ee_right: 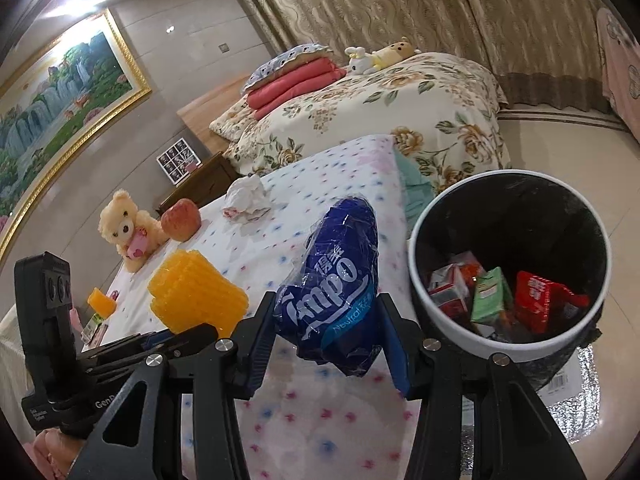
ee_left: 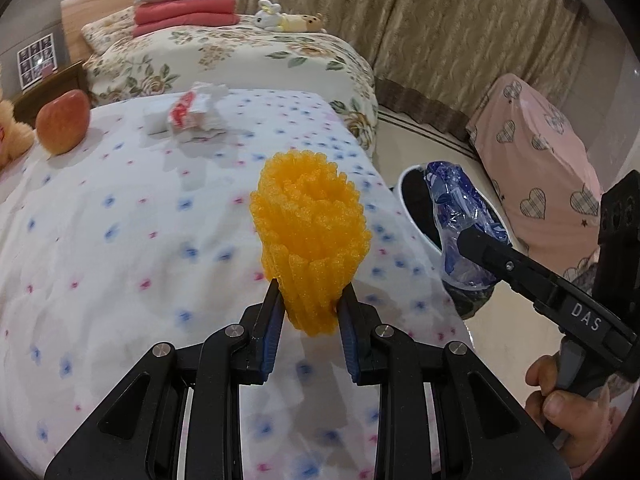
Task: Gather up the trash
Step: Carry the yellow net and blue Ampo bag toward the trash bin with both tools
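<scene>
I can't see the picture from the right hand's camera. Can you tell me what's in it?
The right gripper holds a crumpled blue plastic wrapper beside a white trash bin with cartons inside. Left of it, the left gripper holds an orange foam net over a dotted bedsheet.

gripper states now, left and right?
Left gripper: closed on the orange foam net.
Right gripper: closed on the blue plastic wrapper, beside the trash bin.
</scene>
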`<state>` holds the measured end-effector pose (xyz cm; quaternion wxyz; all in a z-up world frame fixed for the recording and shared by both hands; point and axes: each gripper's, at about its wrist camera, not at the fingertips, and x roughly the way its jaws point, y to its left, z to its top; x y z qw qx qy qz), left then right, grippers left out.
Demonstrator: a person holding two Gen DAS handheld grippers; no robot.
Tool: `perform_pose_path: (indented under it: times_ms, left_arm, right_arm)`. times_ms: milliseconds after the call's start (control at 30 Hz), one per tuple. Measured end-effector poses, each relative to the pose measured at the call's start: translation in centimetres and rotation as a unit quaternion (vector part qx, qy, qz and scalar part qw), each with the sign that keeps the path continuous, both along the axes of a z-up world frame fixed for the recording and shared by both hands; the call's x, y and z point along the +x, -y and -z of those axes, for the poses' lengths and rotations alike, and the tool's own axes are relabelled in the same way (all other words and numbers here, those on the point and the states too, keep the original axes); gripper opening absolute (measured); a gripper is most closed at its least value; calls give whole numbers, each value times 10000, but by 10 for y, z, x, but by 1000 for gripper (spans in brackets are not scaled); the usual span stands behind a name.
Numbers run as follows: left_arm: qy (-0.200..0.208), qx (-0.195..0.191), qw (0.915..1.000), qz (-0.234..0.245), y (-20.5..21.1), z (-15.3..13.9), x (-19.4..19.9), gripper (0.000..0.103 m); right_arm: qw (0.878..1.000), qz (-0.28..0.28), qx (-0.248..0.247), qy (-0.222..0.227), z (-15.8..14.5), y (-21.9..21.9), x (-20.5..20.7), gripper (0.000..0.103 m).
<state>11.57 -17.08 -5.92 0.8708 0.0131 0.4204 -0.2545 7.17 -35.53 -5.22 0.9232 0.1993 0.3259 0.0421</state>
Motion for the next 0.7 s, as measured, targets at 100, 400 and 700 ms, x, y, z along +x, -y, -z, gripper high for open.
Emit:
perform_pose_path:
  times_ms: [100, 400, 700]
  left_arm:
    - [47, 48, 9999, 108, 12, -2, -1, 25]
    - [152, 140, 9990, 391, 43, -8, -5, 25]
    - [227, 204, 9975, 630, 72, -11, -5, 25]
  right_arm:
    - [10000, 55, -11, 27, -2, 7, -4, 50]
    - [9996, 294, -1, 48, -4, 31, -12, 50]
    - [9988, 492, 27, 40, -2, 52, -18, 50]
